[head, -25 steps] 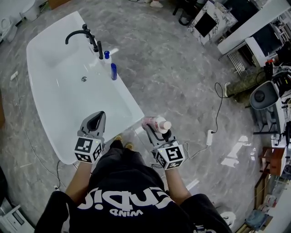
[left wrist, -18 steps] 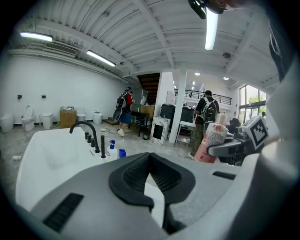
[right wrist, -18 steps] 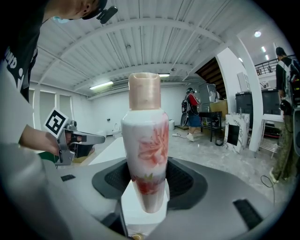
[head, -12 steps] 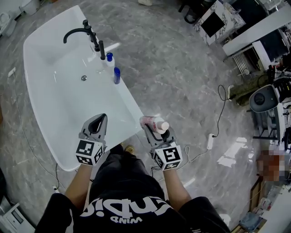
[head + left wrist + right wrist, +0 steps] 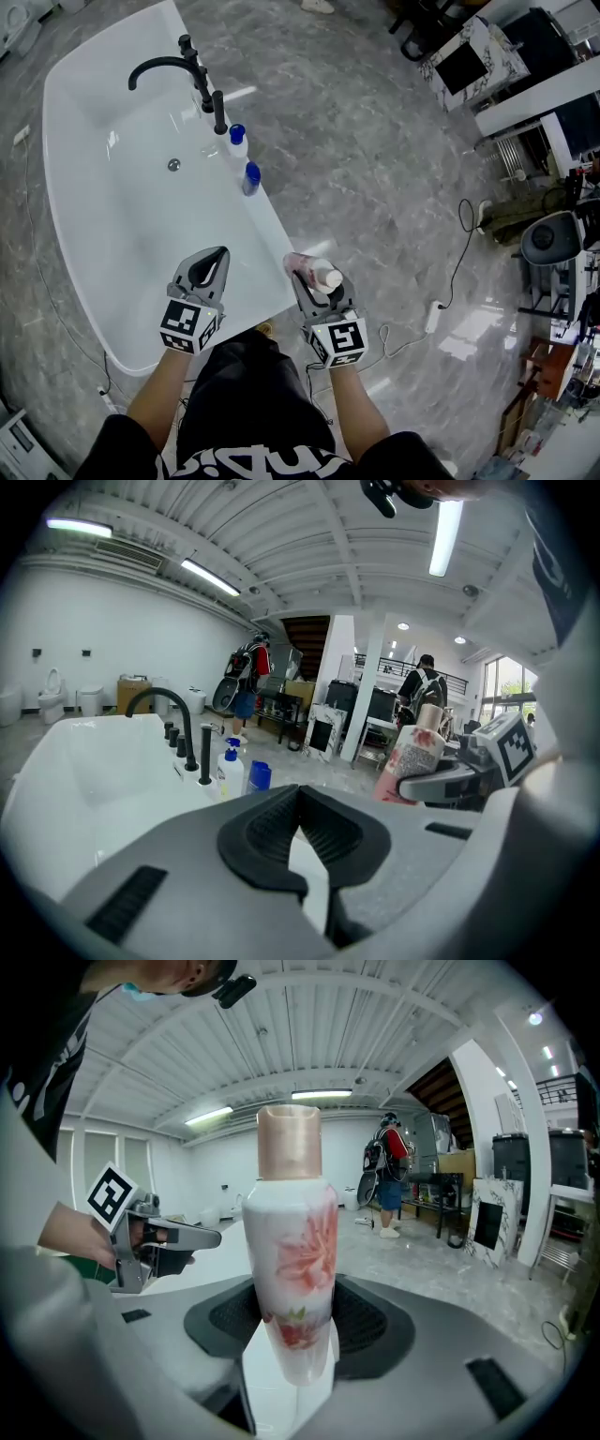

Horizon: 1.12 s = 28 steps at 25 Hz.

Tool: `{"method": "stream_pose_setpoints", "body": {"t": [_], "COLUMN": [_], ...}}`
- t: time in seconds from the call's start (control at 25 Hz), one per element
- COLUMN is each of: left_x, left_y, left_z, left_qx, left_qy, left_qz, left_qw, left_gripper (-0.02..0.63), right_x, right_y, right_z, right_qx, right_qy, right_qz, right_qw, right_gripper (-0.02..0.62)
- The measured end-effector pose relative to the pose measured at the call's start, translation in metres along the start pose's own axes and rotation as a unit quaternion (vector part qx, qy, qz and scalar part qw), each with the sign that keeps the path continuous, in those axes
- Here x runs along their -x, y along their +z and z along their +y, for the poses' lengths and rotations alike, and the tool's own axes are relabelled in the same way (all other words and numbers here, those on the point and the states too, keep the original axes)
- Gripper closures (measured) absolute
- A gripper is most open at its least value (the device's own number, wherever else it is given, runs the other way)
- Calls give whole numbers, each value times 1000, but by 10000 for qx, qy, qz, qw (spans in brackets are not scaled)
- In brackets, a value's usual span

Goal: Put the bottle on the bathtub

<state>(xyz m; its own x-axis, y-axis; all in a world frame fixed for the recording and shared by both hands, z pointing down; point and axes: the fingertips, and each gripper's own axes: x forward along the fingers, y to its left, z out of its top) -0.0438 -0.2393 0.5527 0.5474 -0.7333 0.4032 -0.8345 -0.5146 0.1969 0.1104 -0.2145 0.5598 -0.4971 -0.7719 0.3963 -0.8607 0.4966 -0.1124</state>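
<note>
Bathtub (image 5: pixel 122 225) below; right gripper (image 5: pixel 313 272) clamps bottle (image 5: pixel 327 277), blurred in head view; left gripper (image 5: pixel 215 259) closed, empty.

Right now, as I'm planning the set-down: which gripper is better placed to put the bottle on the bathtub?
Right. The right gripper is shut on the floral bottle, close beside the bathtub rim. The left gripper is shut and empty, over the tub.

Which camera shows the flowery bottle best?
The right gripper view: the bottle fills the frame, clamped upright in the right gripper. The head view shows it small from above; the left gripper view, small at right.
</note>
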Motion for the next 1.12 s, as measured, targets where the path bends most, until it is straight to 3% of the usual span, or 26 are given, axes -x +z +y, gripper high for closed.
{"method": "stream_pose_setpoints", "body": {"t": [0.52, 1.12], "left_x": [-61, -91], "left_y": [-52, -87], "left_z": [42, 67], "left_qx": [210, 294], "left_qy": [84, 152], "left_qz": [234, 390], "left_qw": [9995, 9987], "left_gripper": [598, 598], "right_x": [-96, -170], "right_y": [-42, -76], "right_z": [-17, -26], "right_qx": [106, 176], "right_qy": [237, 308], "right_qz": [308, 503], "right_qw": [9992, 9981], "right_gripper": [360, 360]}}
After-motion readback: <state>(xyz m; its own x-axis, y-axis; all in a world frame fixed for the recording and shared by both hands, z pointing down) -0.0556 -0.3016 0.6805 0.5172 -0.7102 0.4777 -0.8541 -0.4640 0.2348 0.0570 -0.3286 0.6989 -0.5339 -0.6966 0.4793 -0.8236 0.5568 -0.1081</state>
